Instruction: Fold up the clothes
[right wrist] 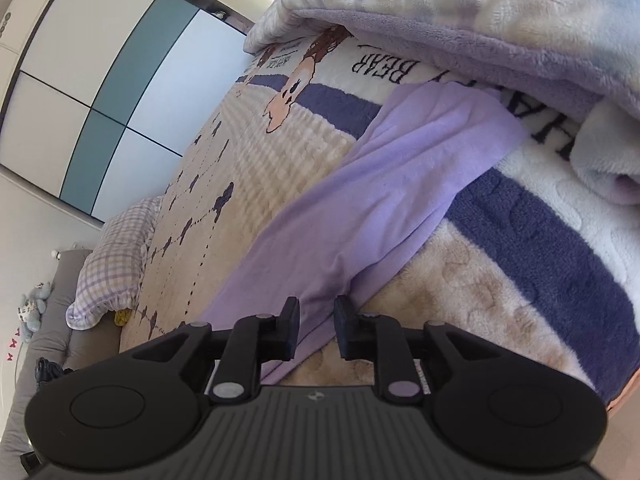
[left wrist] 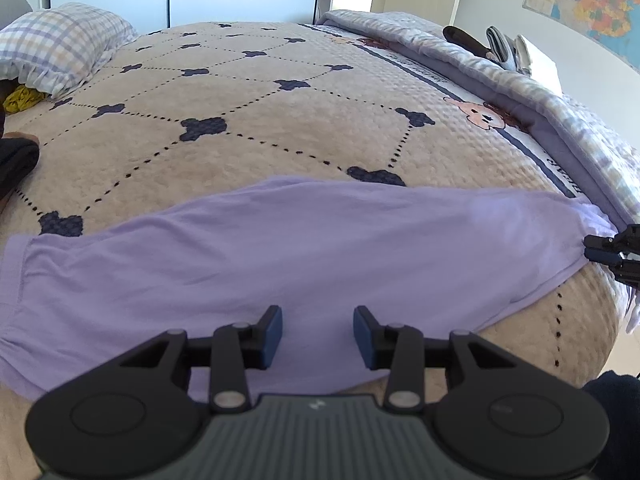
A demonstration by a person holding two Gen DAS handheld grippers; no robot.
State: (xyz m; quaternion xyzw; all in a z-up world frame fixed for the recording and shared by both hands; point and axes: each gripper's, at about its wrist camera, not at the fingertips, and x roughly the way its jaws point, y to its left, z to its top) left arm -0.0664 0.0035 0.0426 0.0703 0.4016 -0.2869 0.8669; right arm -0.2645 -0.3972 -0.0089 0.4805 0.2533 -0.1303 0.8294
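A lilac garment lies spread flat across the near part of the bed. My left gripper is open and empty, hovering just above the garment's near edge. My right gripper is partly open, its fingers on either side of a bunched end of the garment, with a gap still between pads and cloth. The right gripper also shows in the left wrist view at the garment's right end.
The beige quilted bedspread covers the bed. A plaid pillow and a yellow item lie far left. A rolled fleece blanket runs along the right side. Dark clothing lies at the left edge.
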